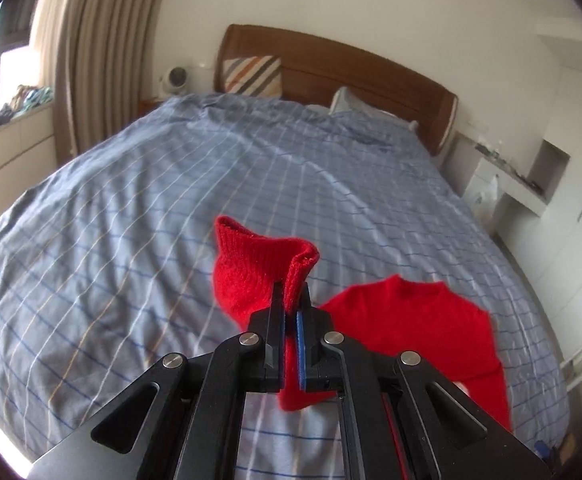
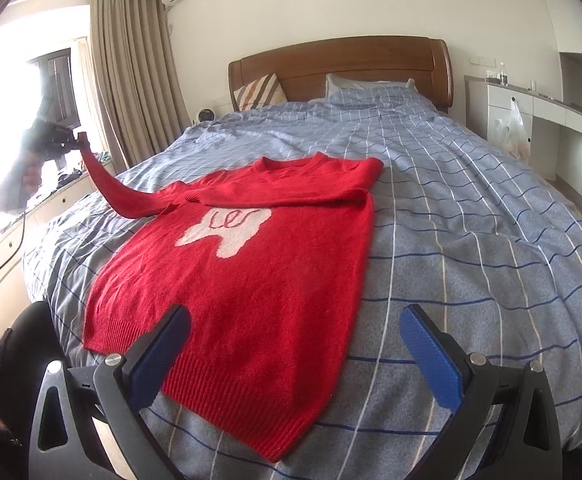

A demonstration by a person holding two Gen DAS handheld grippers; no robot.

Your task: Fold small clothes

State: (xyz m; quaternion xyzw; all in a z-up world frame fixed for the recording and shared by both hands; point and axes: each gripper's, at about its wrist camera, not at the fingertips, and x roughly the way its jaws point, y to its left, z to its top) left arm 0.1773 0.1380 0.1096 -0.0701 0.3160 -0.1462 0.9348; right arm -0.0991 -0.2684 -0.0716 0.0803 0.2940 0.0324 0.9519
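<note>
A small red knitted sweater [image 2: 247, 280] with a white patch on the chest lies flat on the blue checked bed [image 2: 471, 216]. Its right sleeve is folded across the chest. My left gripper [image 1: 291, 300] is shut on the cuff of the left sleeve [image 1: 259, 268] and holds it up off the bed, off to the left; it shows in the right wrist view [image 2: 73, 140] with the sleeve [image 2: 119, 192] stretched out. My right gripper [image 2: 295, 340] is open and empty, just above the sweater's hem at the near edge of the bed.
A wooden headboard [image 2: 343, 64] and pillows [image 2: 259, 92] stand at the far end. Curtains [image 2: 131, 80] and low drawers [image 2: 7, 240] run along the left. A white cabinet with a plastic bag [image 2: 513, 128] stands at the right.
</note>
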